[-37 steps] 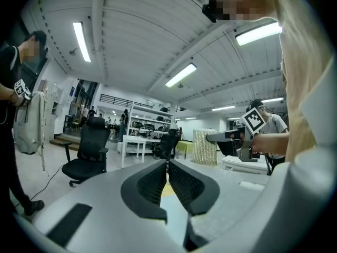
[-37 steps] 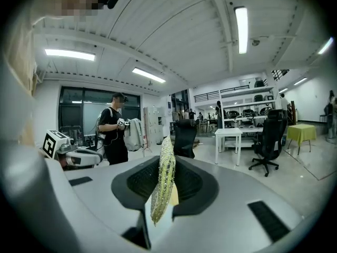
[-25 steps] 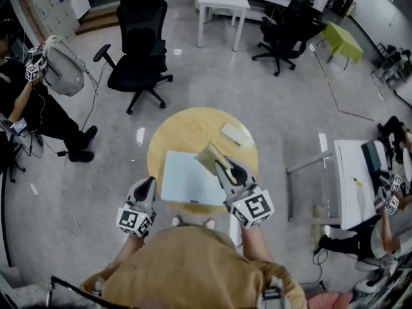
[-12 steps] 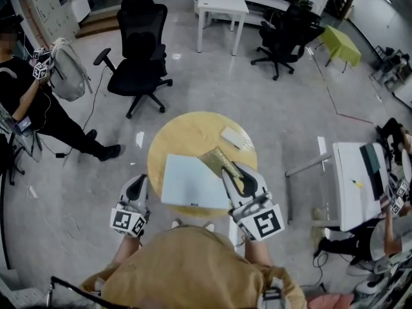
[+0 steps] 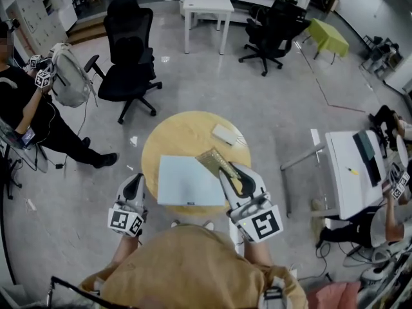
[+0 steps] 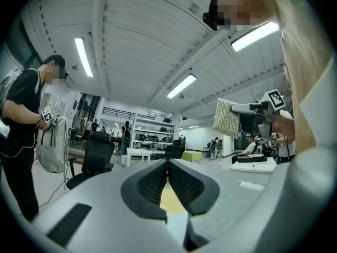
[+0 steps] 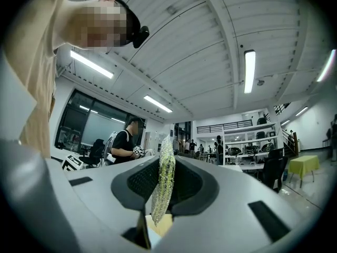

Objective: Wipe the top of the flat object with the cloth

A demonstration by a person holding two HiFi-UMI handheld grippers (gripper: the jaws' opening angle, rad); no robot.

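cloth (image 7: 160, 191) pinched over a corner of the flat object (image 5: 187, 180)

right gripper (image 7: 164, 165) jaws clamp the cloth, edge-on between them, its long axis pointing ahead. left gripper (image 6: 167, 165) jaws meet on nothing. the flat object lies on the round table (image 5: 183, 126), long sides running left to right, the cloth over its far right corner.

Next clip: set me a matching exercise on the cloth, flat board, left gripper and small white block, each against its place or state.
1 cloth
2 flat board
3 left gripper
4 small white block

A jaws together, nothing between
B on the round table's near half
C pinched by the right gripper
D near the table's far right edge

Pairs: 1-C, 2-B, 3-A, 4-D
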